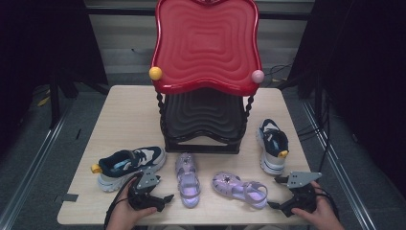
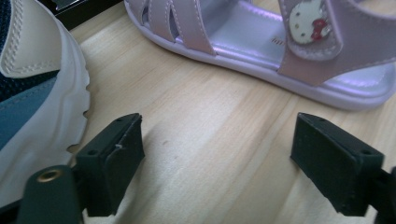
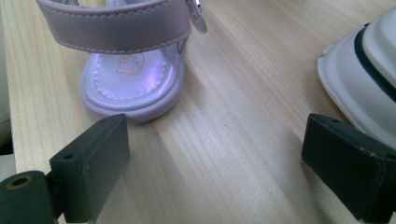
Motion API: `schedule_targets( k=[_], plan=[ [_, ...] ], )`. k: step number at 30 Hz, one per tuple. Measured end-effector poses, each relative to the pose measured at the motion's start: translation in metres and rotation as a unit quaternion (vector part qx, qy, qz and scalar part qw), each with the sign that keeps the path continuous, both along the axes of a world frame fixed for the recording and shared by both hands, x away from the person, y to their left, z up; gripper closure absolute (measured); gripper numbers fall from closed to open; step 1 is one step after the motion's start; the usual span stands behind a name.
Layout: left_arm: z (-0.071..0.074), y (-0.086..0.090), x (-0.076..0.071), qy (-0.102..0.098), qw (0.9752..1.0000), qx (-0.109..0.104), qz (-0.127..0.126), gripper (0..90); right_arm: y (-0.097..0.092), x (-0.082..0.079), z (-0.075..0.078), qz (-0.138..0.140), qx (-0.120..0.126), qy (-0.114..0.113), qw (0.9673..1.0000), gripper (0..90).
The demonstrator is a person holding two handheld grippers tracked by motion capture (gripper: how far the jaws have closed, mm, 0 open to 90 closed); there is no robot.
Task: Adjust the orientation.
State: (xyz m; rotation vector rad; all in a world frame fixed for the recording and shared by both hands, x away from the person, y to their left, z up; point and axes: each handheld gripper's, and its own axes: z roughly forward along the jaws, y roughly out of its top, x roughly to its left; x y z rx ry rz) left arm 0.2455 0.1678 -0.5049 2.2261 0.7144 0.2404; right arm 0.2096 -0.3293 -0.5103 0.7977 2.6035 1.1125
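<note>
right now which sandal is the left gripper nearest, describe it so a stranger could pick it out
Start at the red-topped shoe rack at the back of the wooden table. Straight in front of its black base lies a lilac sandal, lengthwise toward the person, beside the navy and white sneaker. Unlike the other lilac sandal, which lies crosswise to its right, it sits just right of the left gripper.

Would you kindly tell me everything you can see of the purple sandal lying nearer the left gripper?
The purple sandal is a small child's shoe in shiny lilac, plastic-looking material, with crossed front straps, a wider strap bearing a white cat badge with a red bow, and a glossy insole. It lies sole-down on the wooden table, lengthwise toward the black stand, between the navy sneaker and the other sandal. Nothing grips it.
</note>
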Motion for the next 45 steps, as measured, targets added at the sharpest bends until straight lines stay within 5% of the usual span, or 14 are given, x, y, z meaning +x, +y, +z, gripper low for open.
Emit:
schedule_targets(
  k=[12,28,45],
  plan=[
    [0.015,-0.014,-0.007,0.033,0.9995,0.001,0.002,20.9,0.000,0.000,0.000,0.000,0.000,0.000,1.0000,7.0],
    [0.045,-0.028,0.000,0.007,0.9997,-0.022,0.011,21.4,0.000,0.000,0.000,0.000,0.000,0.000,1.0000,7.0],
    [0.054,-0.026,0.000,0.027,0.9986,-0.038,0.024,25.0,0.000,0.000,0.000,0.000,0.000,0.000,1.0000,7.0]
  ],
)
